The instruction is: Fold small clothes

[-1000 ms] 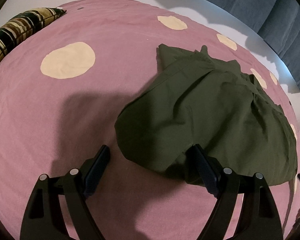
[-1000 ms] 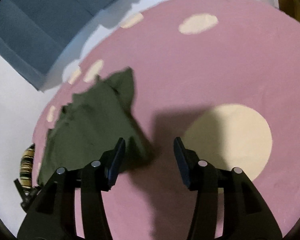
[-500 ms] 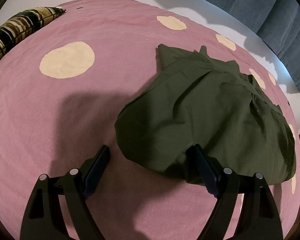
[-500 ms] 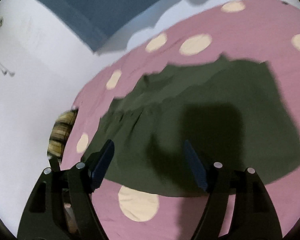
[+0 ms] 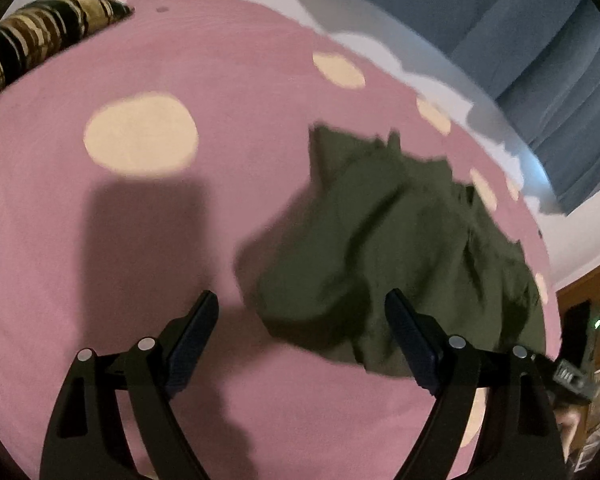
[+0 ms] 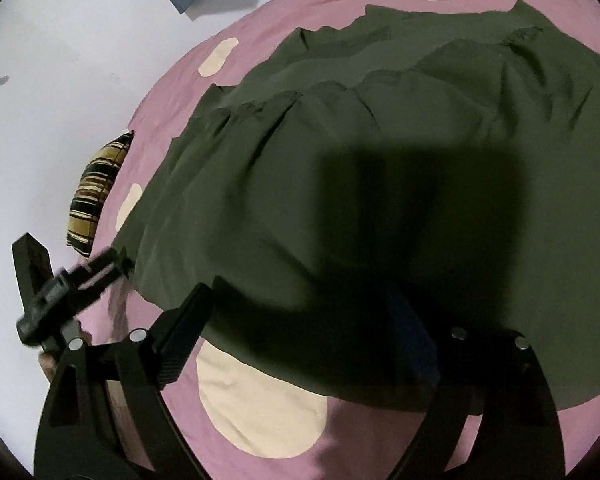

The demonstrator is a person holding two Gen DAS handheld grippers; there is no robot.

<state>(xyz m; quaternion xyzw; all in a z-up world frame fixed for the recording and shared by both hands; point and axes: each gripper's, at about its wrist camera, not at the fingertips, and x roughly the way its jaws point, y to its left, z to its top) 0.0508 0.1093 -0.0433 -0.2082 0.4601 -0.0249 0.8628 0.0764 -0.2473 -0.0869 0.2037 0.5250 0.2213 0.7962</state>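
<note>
On the pink bedspread (image 5: pixel 99 240) with cream dots lies the olive green garment (image 5: pixel 400 248), rumpled, spread toward the right side of the bed in the left wrist view, its near edge lifted and casting a shadow on the cover. Left gripper (image 5: pixel 302 340) hovers over the near edge, jaws spread wide, nothing between them; right finger sits over or against the garment's near hem, can't tell if touching; left finger is over bare bedspread. That view is motion-blurred. Right wrist view: the garment (image 6: pixel 340 160) fills most of the frame, gathered ruffle seam running across its upper part, dark boxy shadow across its middle. Right gripper (image 6: pixel 300 332) is low over the garment's near hem, jaws spread, no cloth pinched that I can see; right finger is in deep shadow, contact with the cloth unclear. Left finger tip sits at the hem edge above a large cream dot. Other gripper's body shows at the left edge of this view. Striped pillow (image 6: pixel 95 196) sits at the bed's far edge by the white wall; blue curtain (image 5: pixel 520 40) hangs behind the bed.
</note>
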